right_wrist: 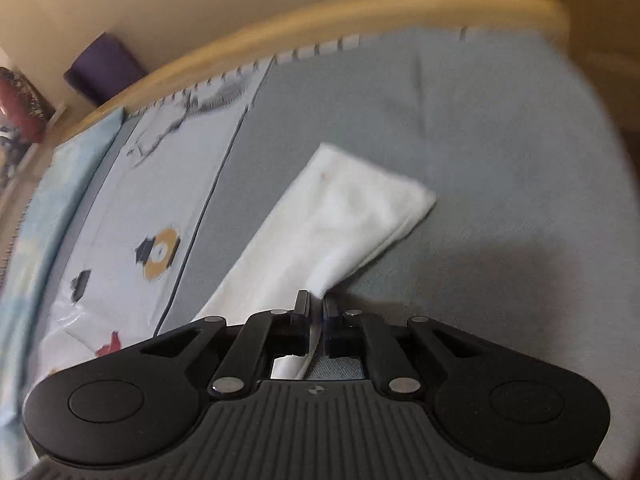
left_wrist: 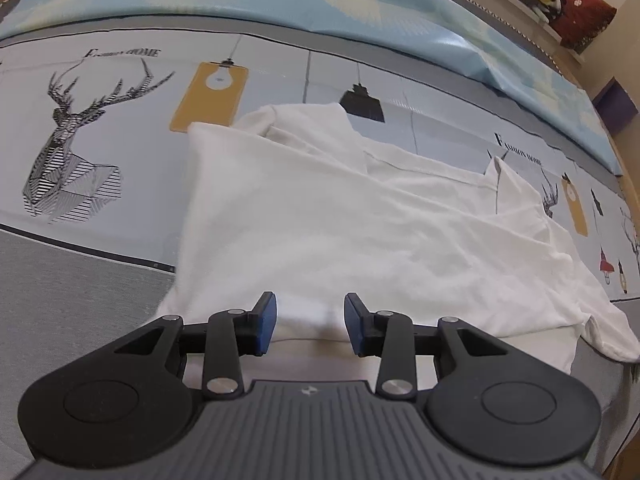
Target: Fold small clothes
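**Right gripper pinching shirt edge, left gripper hanging open over the hem**

White shirt (left_wrist: 320, 216) is lying spread over the printed bedsheet (left_wrist: 100, 120), filling the centre and right of the left wrist frame, collar end toward the upper middle. Left gripper (left_wrist: 310, 322) is sitting at lower centre with jaws wide apart, blue pads (left_wrist: 267, 320) showing, nothing between them; cloth is lying just beyond and under the tips.

In the right wrist frame the right gripper (right_wrist: 316, 308) is at lower centre, jaws nearly together and clamping a bunched edge of the shirt (right_wrist: 340, 216); a folded white flap is fanning out toward the frame centre over the plain grey-blue cover (right_wrist: 500, 160). Frame is blurry, so exact layer count in the pinch is unclear.

Judgement: a fold is underway, one side gripped, the other not yet. To do it well, the left gripper should be catching the near hem edge cleanly, both layers, level with the right pinch, so the fold line is staying straight and the fabric is not twisting or dragging wrinkles.
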Demonstrator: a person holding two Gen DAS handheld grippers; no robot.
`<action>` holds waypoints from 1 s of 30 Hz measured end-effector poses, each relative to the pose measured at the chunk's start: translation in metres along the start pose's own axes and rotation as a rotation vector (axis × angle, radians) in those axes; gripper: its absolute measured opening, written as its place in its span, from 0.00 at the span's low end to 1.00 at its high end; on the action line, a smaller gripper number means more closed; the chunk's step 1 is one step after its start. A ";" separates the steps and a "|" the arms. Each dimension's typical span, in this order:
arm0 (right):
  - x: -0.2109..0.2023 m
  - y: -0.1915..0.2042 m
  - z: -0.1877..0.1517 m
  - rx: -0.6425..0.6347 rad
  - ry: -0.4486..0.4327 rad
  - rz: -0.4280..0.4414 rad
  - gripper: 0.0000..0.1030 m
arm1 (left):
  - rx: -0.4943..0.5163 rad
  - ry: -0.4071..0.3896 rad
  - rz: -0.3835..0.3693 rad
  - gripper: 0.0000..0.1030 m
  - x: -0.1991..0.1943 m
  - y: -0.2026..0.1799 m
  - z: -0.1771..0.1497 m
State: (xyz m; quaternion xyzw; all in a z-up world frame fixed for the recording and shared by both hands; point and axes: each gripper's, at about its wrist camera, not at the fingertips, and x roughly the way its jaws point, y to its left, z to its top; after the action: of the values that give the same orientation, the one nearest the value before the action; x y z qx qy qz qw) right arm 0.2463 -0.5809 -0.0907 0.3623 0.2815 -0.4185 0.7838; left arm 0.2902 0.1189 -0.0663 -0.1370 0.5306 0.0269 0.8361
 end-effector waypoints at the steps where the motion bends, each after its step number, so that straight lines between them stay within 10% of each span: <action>1: -0.019 0.018 -0.004 -0.054 -0.060 0.007 0.05 | -0.008 -0.003 0.003 0.40 -0.002 0.003 0.001; 8: -0.150 0.167 -0.111 -0.473 -0.267 0.452 0.05 | -0.083 -0.022 0.008 0.40 -0.013 0.030 0.004; 11: -0.205 0.205 -0.191 -0.653 -0.192 0.740 0.05 | -0.118 -0.027 -0.002 0.40 -0.016 0.036 0.006; 15: -0.241 0.224 -0.296 -0.987 0.152 1.054 0.07 | -0.146 -0.036 -0.034 0.40 -0.017 0.040 0.010; 20: -0.224 0.222 -0.356 -1.191 0.503 0.911 0.12 | -0.197 -0.030 -0.063 0.40 -0.010 0.045 0.011; 30: -0.144 0.203 -0.272 -0.763 0.510 0.479 0.27 | -0.256 -0.003 -0.049 0.38 0.018 0.052 0.011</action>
State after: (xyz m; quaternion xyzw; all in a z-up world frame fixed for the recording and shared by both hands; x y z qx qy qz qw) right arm 0.3129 -0.2190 -0.0737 0.1958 0.5053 0.0069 0.8404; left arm 0.2976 0.1700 -0.0889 -0.2554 0.5179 0.0739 0.8131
